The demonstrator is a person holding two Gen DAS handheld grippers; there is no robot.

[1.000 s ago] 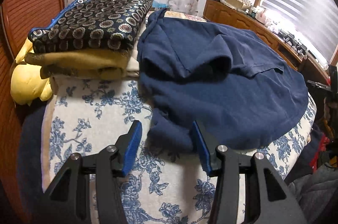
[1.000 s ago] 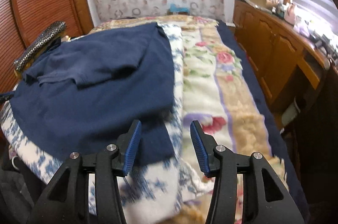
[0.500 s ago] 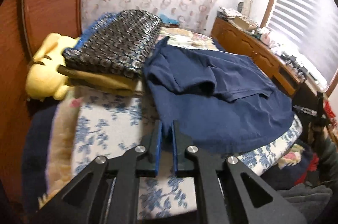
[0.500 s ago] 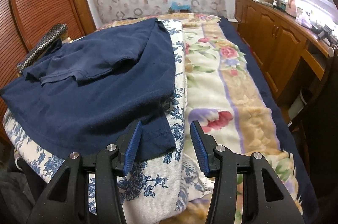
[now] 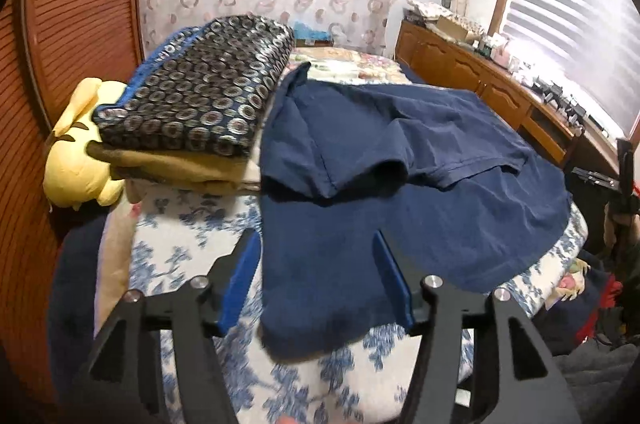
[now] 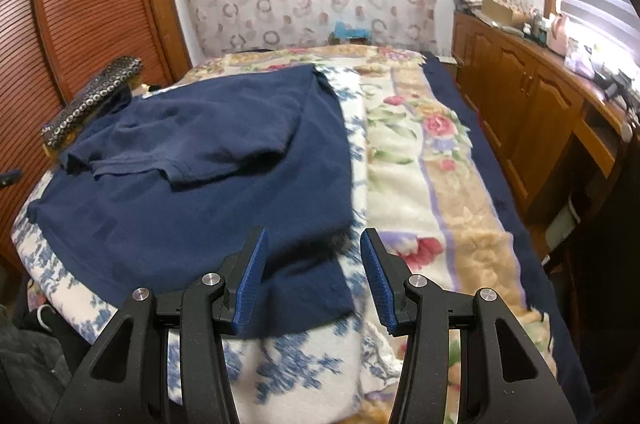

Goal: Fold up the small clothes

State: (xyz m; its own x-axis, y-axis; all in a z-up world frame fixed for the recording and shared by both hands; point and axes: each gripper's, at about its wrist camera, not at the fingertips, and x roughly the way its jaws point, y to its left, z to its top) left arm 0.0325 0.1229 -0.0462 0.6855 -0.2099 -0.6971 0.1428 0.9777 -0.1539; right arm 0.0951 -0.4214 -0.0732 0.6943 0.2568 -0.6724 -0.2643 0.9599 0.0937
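A navy short-sleeved shirt lies spread on the bed, with both sleeves folded in over its body. Its near left corner lies under and between the blue pads of my left gripper. Those jaws are opening and the pads do not press on the cloth. In the right wrist view the shirt fills the left half. My right gripper hovers open over the shirt's near right corner, not gripping it.
A stack of folded clothes, topped by dark ring-patterned cloth, sits left of the shirt beside a yellow plush toy. A white cover with blue flowers lies under the shirt and a floral blanket to its right. A wooden cabinet lines the right wall.
My left gripper closed at the shirt's near left corner, then opened wide again while rising and drawing back. The right gripper kept the same opening and shifted a little.
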